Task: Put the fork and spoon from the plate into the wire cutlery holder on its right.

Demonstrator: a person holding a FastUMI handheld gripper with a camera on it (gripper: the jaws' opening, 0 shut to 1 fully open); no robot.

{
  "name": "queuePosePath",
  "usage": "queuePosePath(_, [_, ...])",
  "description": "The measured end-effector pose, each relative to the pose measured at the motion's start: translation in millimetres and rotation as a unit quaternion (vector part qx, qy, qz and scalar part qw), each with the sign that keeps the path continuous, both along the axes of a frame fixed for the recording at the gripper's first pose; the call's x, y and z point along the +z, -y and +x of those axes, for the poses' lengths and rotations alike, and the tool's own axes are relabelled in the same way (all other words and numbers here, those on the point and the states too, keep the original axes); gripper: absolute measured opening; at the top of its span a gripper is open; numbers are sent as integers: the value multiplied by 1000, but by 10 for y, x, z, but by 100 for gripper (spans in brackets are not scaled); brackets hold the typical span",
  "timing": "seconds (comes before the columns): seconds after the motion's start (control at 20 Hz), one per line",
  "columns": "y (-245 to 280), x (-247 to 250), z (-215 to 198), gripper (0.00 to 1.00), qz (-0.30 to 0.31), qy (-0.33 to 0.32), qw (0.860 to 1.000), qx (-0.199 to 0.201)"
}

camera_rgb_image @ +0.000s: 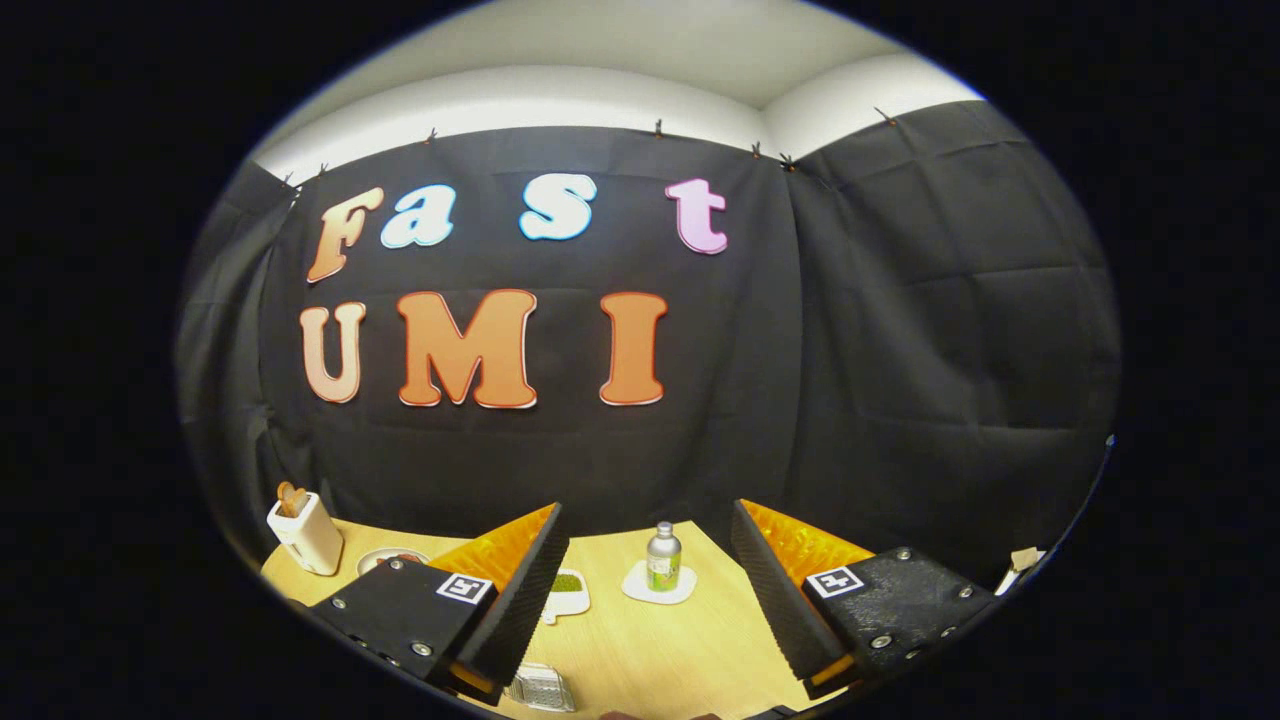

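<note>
above the light wooden table (660, 650), the gripper (650, 580) is held level, looking across the tabletop toward the booth's black cloth wall (900, 350), with its two fingers spread wide apart and nothing between them. in the gap between the fingers, farther along the table, a small bottle (663, 556) with a silver cap stands upright on a pale coaster (640, 588). just beside the inner edge of the left finger lies a small white dish (567, 594) with something green on it, partly hidden by that finger. lower down, close by the base of the left finger, a clear, ribbed thing (540, 688) lies on the wood; i cannot tell what it is. past the outer side of the left finger, a round plate (385, 557) peeks out above the finger's body, most of it covered, and i cannot tell whether a fork or a spoon lies on it. beyond the plate, near the table's far corner, a white toaster (306, 534) stands with a brown slice poking from its top. by the table's edge beyond the right finger, a small pale object (1022, 562) shows, too small to name.
</note>
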State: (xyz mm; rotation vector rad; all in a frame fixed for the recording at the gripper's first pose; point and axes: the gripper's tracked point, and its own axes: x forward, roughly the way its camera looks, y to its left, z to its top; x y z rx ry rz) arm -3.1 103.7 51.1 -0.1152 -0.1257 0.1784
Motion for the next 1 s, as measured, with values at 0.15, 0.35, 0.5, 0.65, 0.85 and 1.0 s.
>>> queuePosePath(0.15, [-304, 208, -59, 98, 13, 19, 999, 33])
queuePosePath(0.35, [-637, 615, -251, 94, 17, 87, 994, 59])
queuePosePath(0.5, [-856, 573, -287, 92, 15, 93, 995, 45])
queuePosePath(0.65, [-1134, 399, -325, 92, 11, 67, 997, 46])
queuePosePath(0.85, [-1466, 276, -330, 92, -9, 55, 996, 68])
queuePosePath(1.0, [-1706, 207, -342, 92, -9, 40, 994, 98])
